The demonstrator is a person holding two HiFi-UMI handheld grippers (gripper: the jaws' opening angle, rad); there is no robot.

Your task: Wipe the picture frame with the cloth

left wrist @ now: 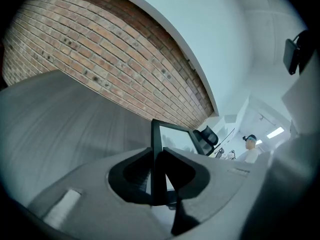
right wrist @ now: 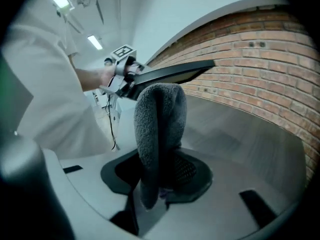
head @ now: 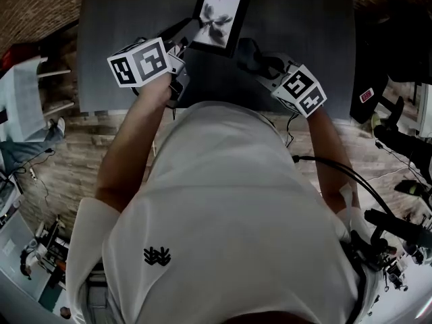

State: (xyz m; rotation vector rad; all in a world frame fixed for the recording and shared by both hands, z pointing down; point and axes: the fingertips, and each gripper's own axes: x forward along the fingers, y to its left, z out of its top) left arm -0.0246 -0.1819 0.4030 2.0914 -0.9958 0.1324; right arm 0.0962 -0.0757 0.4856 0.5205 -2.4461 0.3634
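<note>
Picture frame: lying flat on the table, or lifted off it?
Lifted. The left claw grips the picture frame by one edge; the right gripper view shows it held clear of the table.

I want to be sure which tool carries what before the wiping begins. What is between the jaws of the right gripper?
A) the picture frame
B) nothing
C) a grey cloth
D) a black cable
C: in the right gripper view the right gripper is closed on the grey cloth, while the left gripper clamps the picture frame by its edge.
</note>
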